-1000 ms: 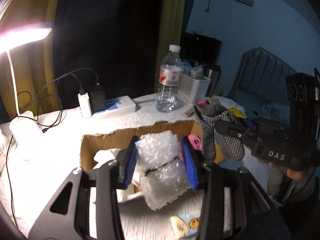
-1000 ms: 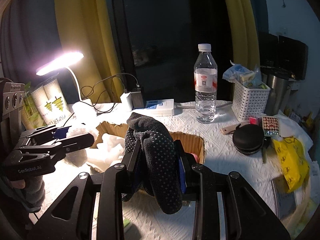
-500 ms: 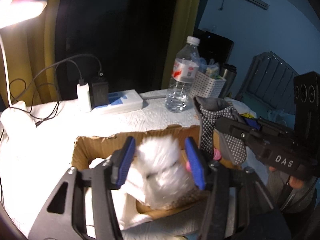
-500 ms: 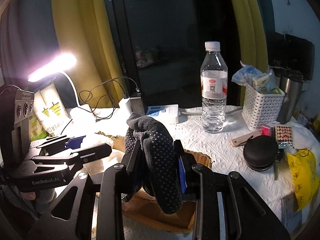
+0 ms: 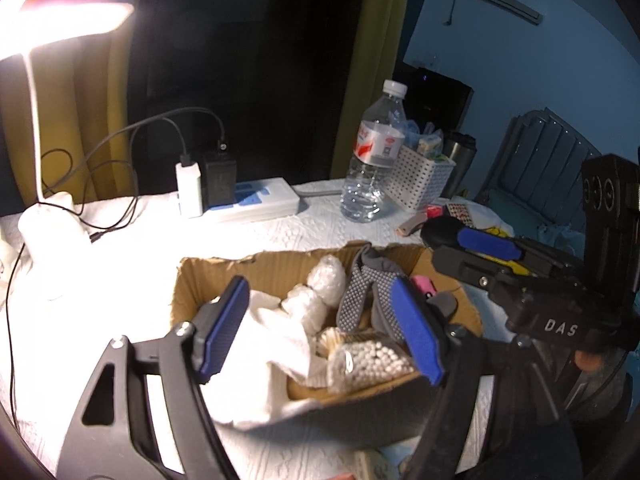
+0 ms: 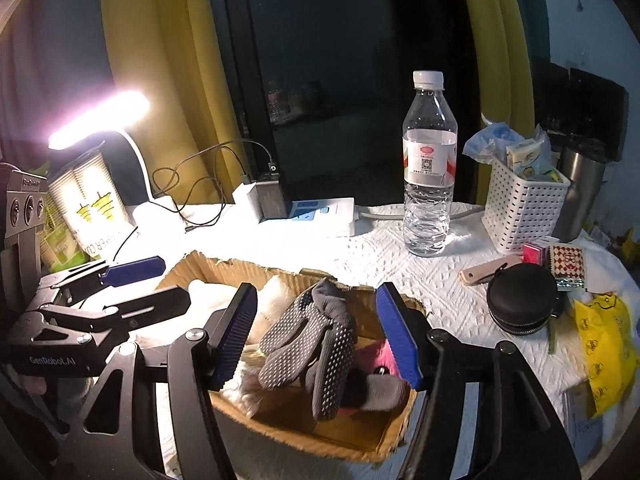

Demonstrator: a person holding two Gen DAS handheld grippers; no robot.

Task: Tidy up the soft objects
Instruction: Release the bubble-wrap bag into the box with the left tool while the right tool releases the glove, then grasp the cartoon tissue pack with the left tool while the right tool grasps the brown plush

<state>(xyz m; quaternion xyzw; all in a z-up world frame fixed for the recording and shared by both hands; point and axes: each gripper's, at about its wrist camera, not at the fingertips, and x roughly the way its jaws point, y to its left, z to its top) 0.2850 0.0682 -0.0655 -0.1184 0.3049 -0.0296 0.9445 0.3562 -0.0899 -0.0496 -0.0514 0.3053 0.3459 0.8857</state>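
nearest in both wrist views, the left gripper [image 5: 320,328] and the right gripper [image 6: 318,334] stand spread wide over the shallow brown cardboard box [image 6: 320,436], each holding nothing. the grey knit glove with white grip dots [image 6: 308,344] lies inside the box toward its right half, fingers draped toward the near wall over something pink, and the crumpled clear bubble wrap [image 5: 320,300] sits left of it beside white tissue paper [image 5: 276,332]. judging from here, the main risk is a blue pad catching the loose glove or the tissue as a gripper lifts away and dragging it back over the low near wall, since both soft things lie right between the fingers. the box is light and torn at its rim, so a nudge could slide it along the white paper-covered table [image 6: 460,292]. farther back, the clear plastic water bottle [image 6: 429,168] stands tall and narrow beside the white perforated basket [image 6: 520,208], and a wide swing of the right gripper could tip it toward the white power strip [image 6: 324,216].
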